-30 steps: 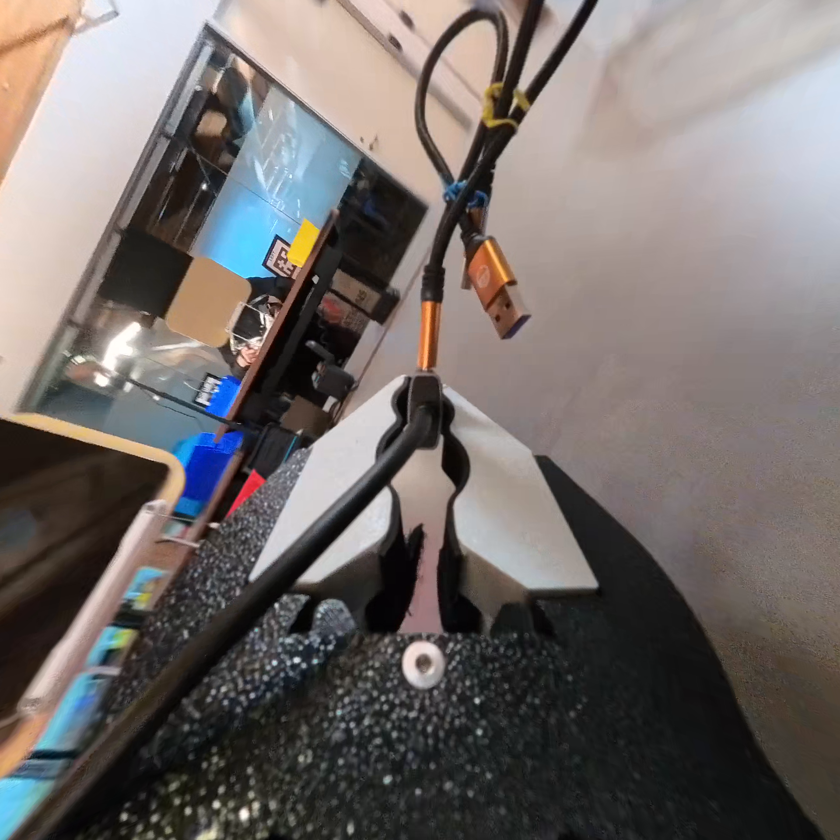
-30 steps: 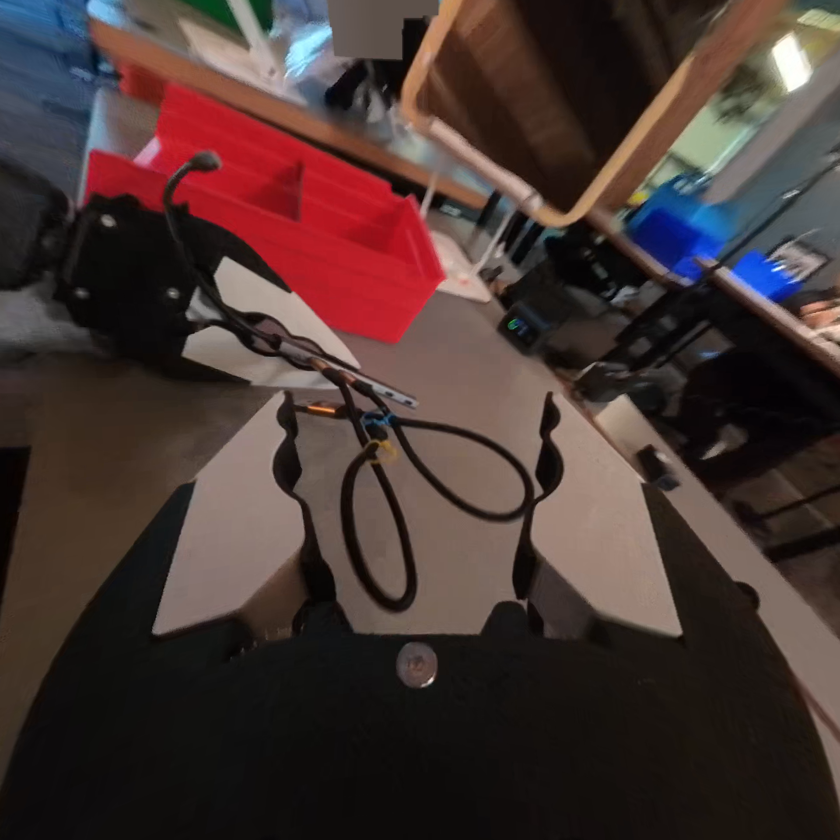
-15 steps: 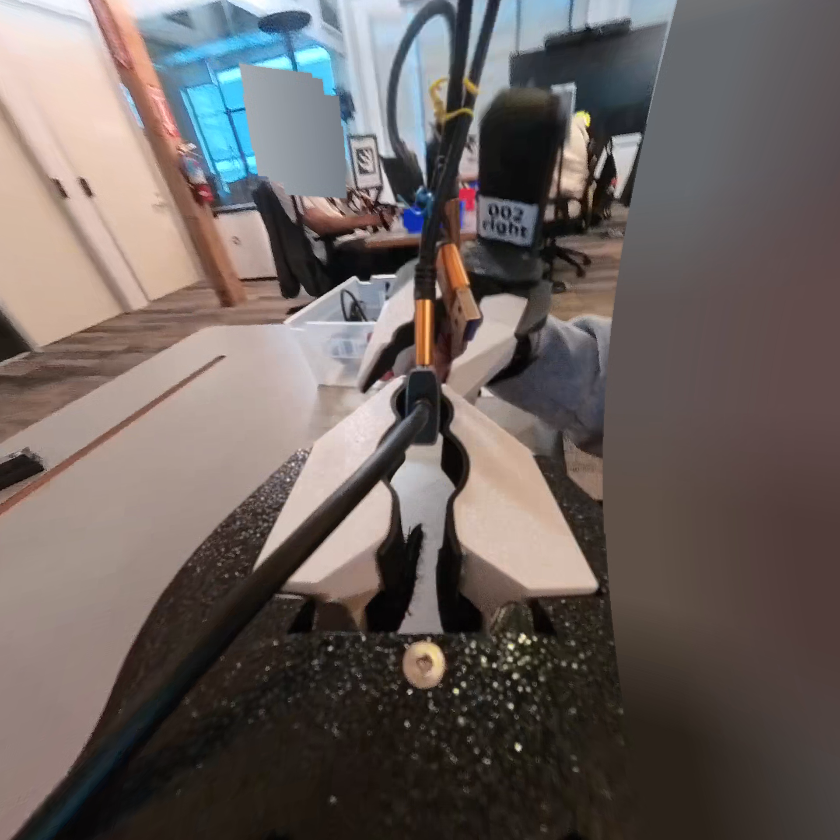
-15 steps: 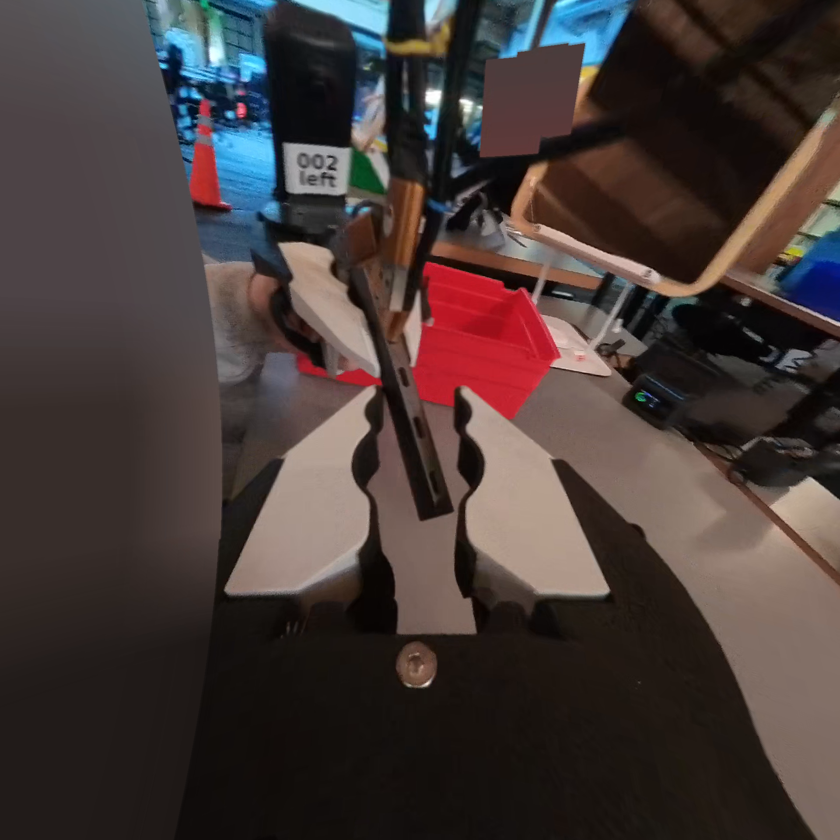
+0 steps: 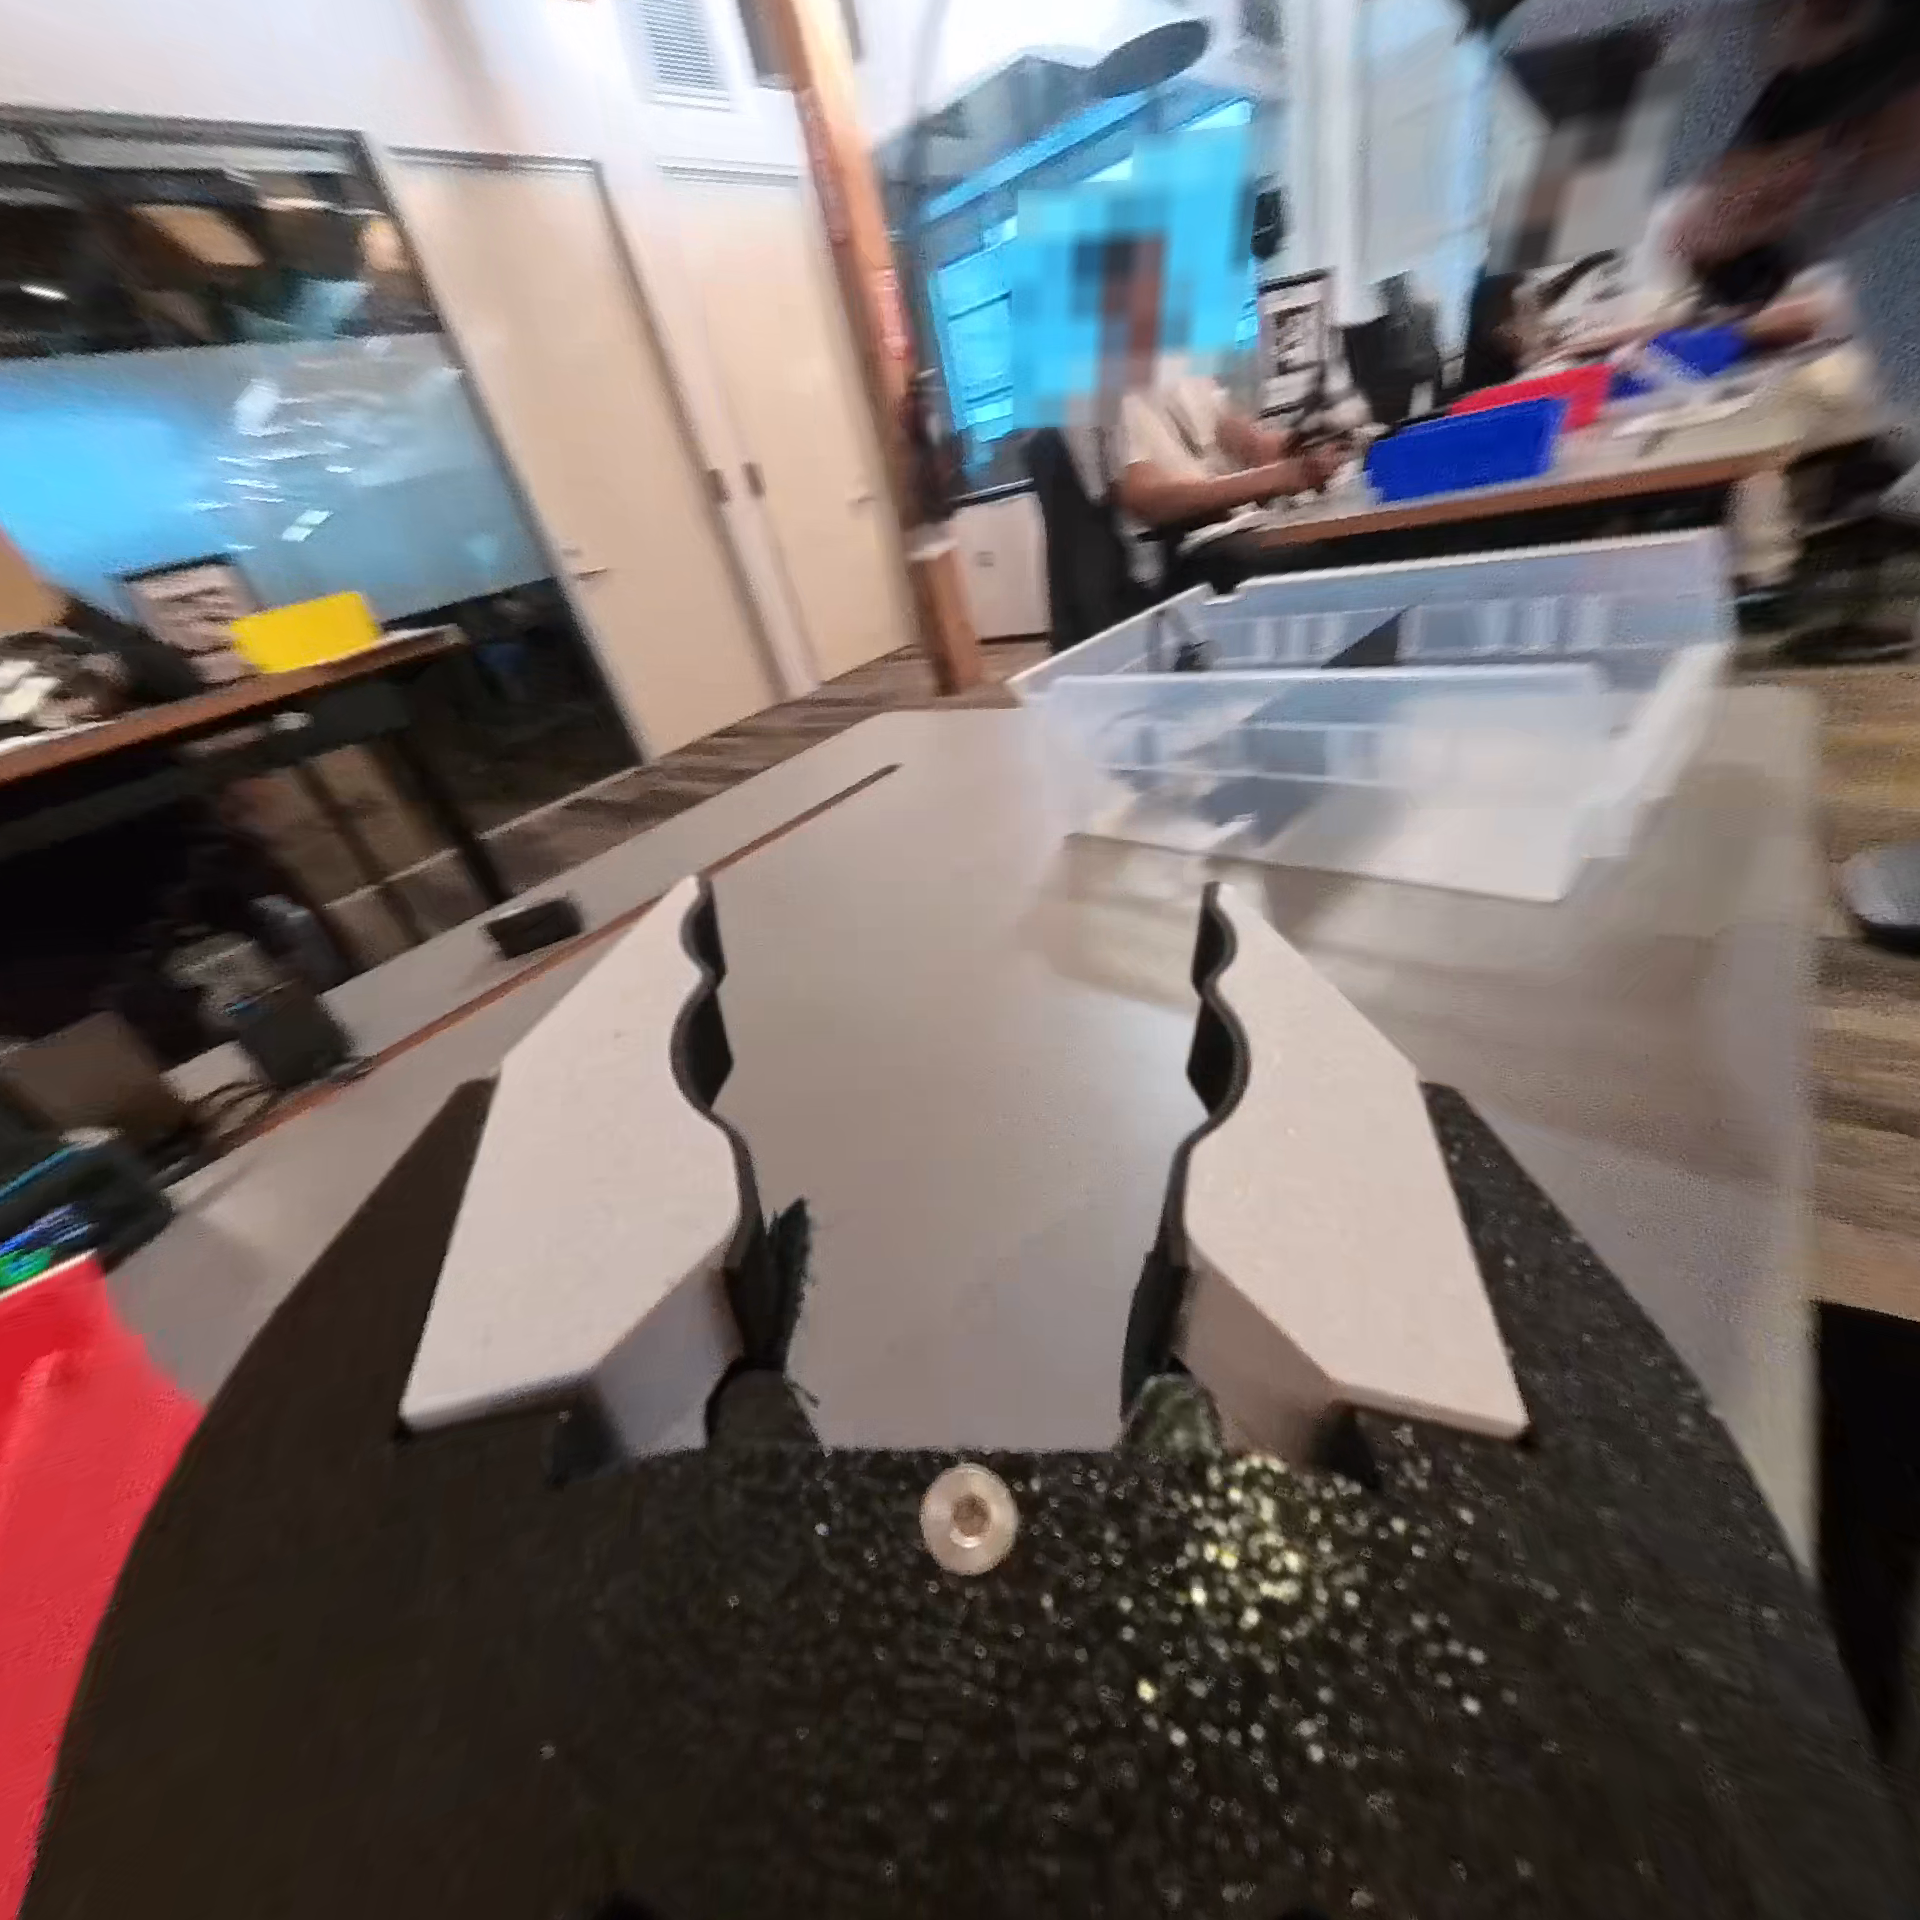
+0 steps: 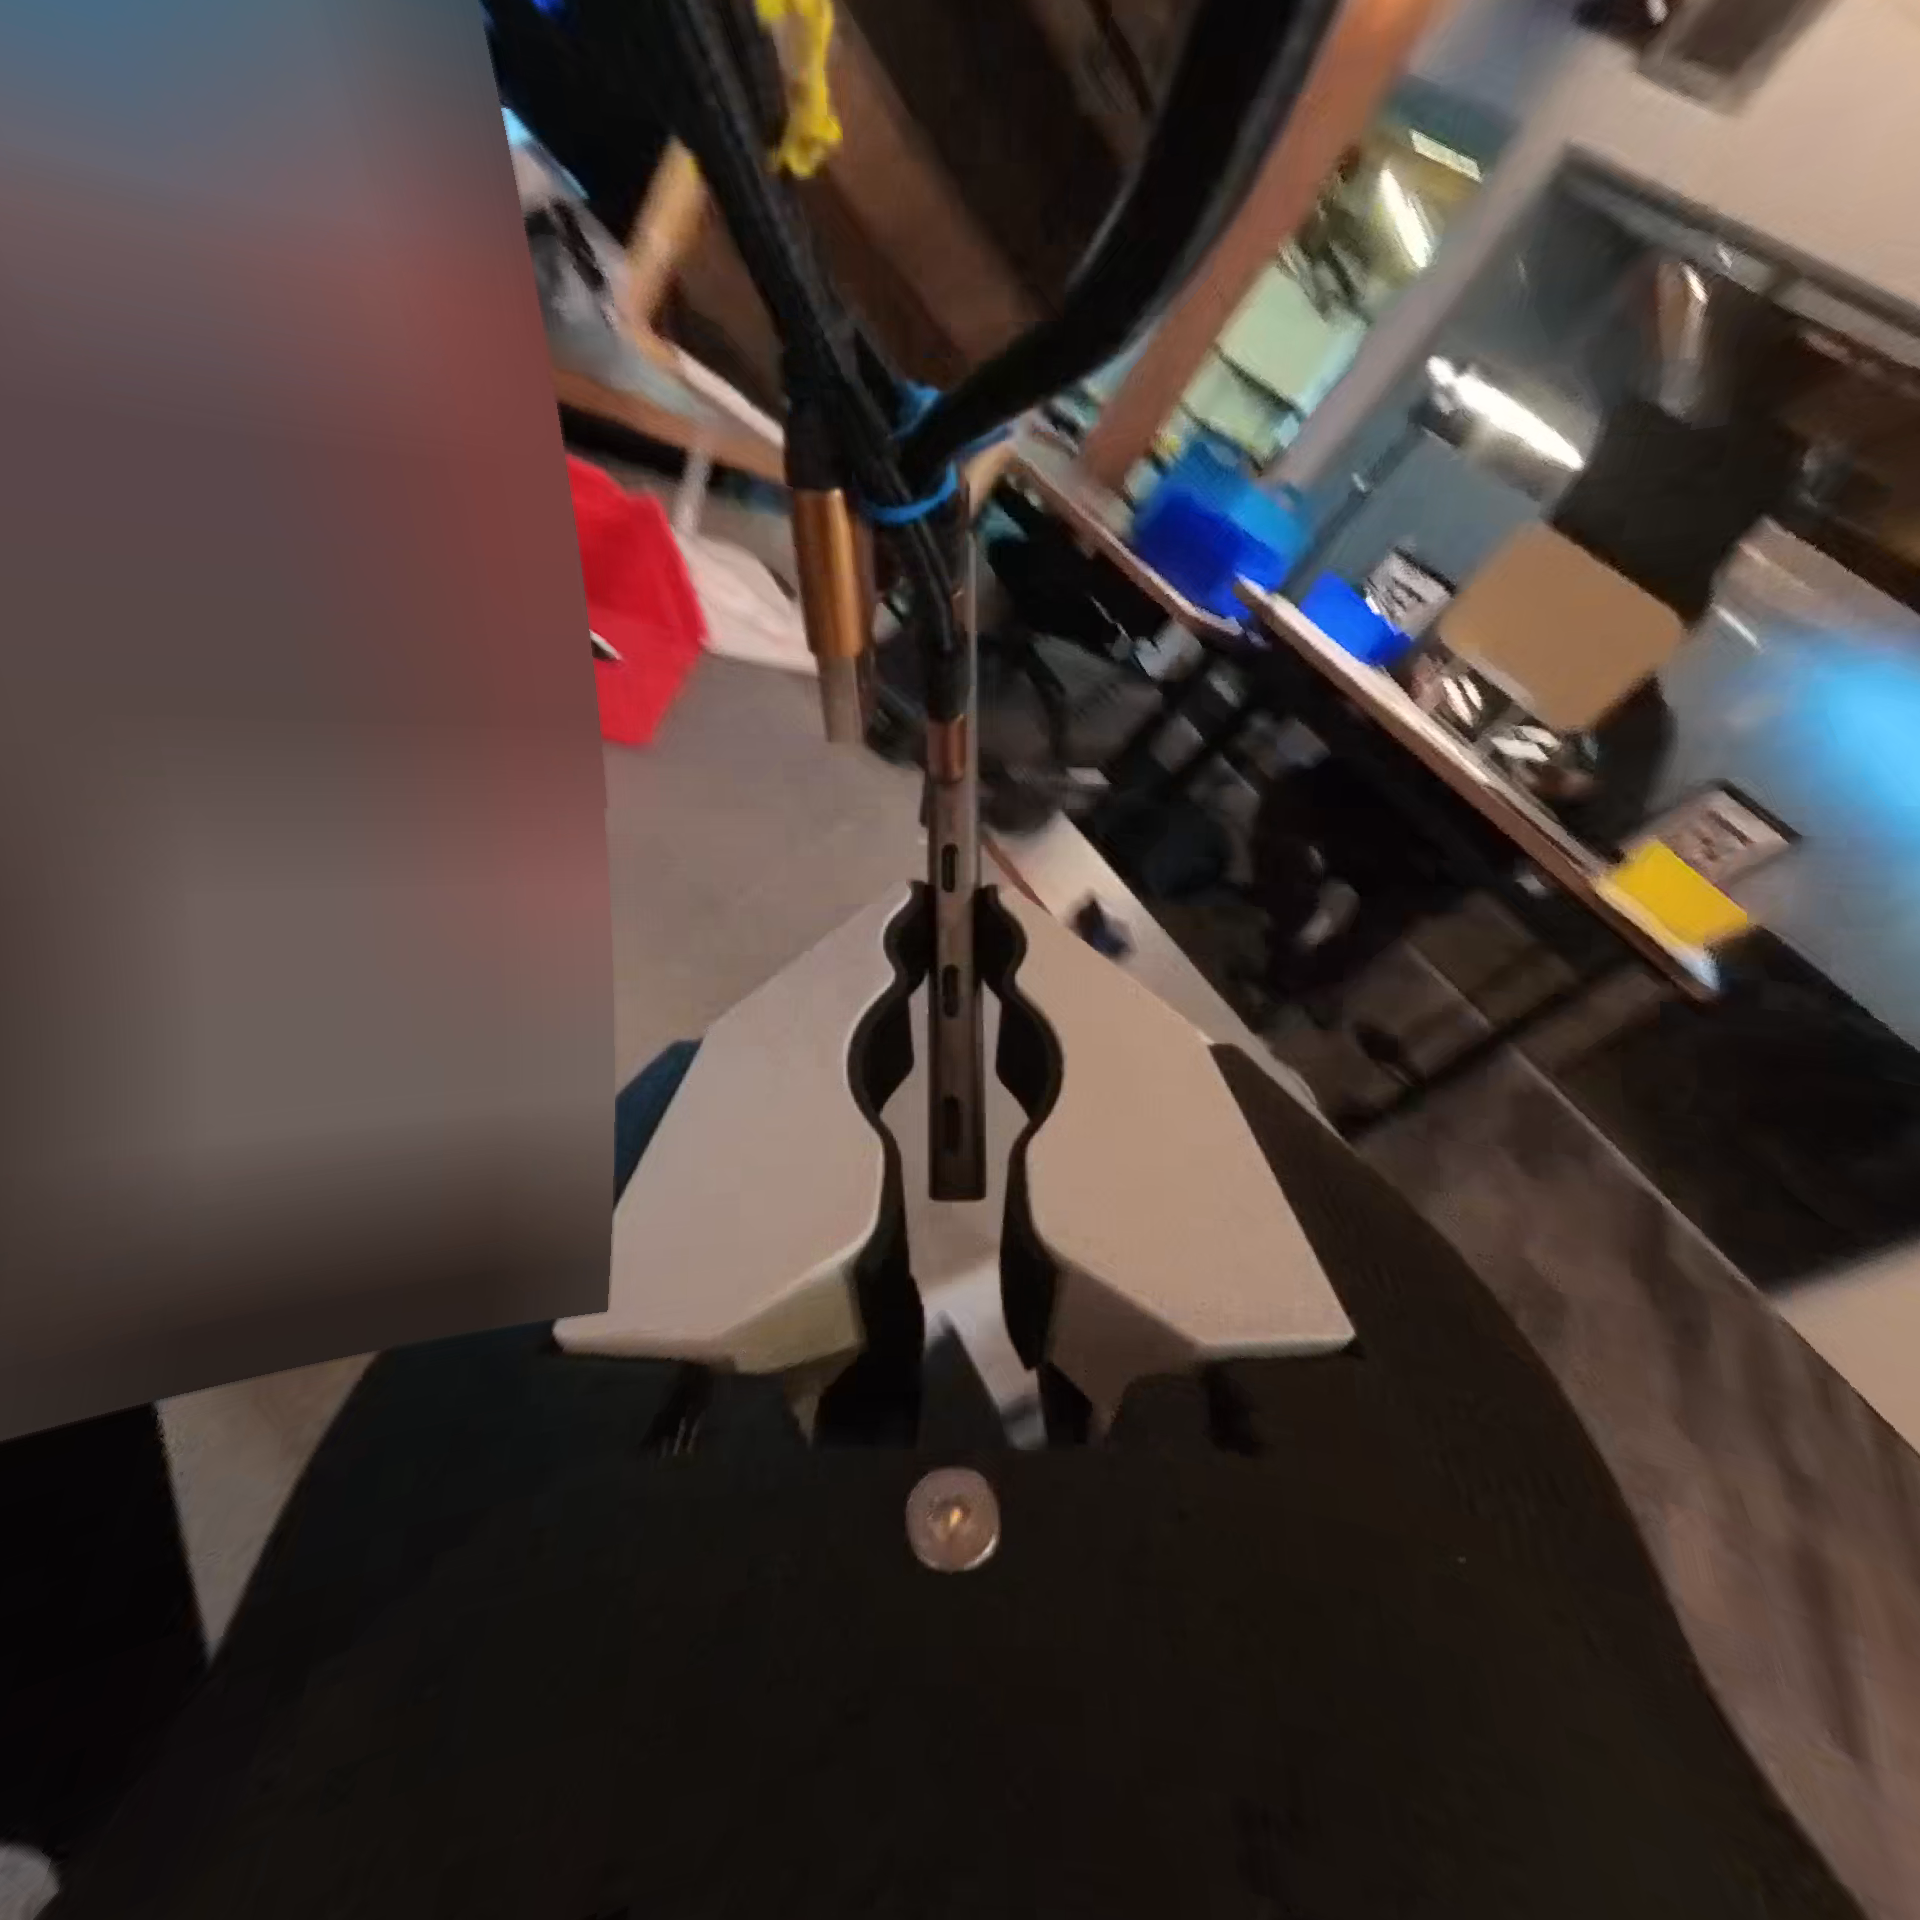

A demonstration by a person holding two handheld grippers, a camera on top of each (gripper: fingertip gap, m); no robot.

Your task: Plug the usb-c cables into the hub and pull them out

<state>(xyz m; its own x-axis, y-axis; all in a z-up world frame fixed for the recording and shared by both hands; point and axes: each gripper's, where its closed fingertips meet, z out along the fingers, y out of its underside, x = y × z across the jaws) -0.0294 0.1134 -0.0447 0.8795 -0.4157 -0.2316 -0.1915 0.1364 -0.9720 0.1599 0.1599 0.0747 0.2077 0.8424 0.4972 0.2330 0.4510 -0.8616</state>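
In the right wrist view my right gripper (image 6: 954, 899) is shut on the hub (image 6: 954, 1049), a thin dark grey bar with several ports, held edge-on and upright between the fingers. A copper-collared plug (image 6: 948, 748) sits in the hub's top end. A second orange connector (image 6: 831, 592) hangs loose to its left. The black cables (image 6: 821, 343) rise out of frame, bundled by a blue tie (image 6: 914, 499) and a yellow tie (image 6: 805, 114). In the left wrist view my left gripper (image 5: 956, 904) is open and empty above the grey table (image 5: 935, 810). No cable or hub shows there.
A clear plastic bin (image 5: 1351, 748) stands on the table ahead and right of the left gripper. A red bin (image 6: 634, 623) sits on the table beyond the right gripper. A red shape (image 5: 62, 1455) fills the left view's lower left. A person (image 5: 1174, 447) sits at a far desk. My right fingertips sit around 25 cm from my left ones.
The left gripper has opened, let go of the black cable and swung away to face the clear bin. The right gripper has closed on the hub, which it only straddled before.
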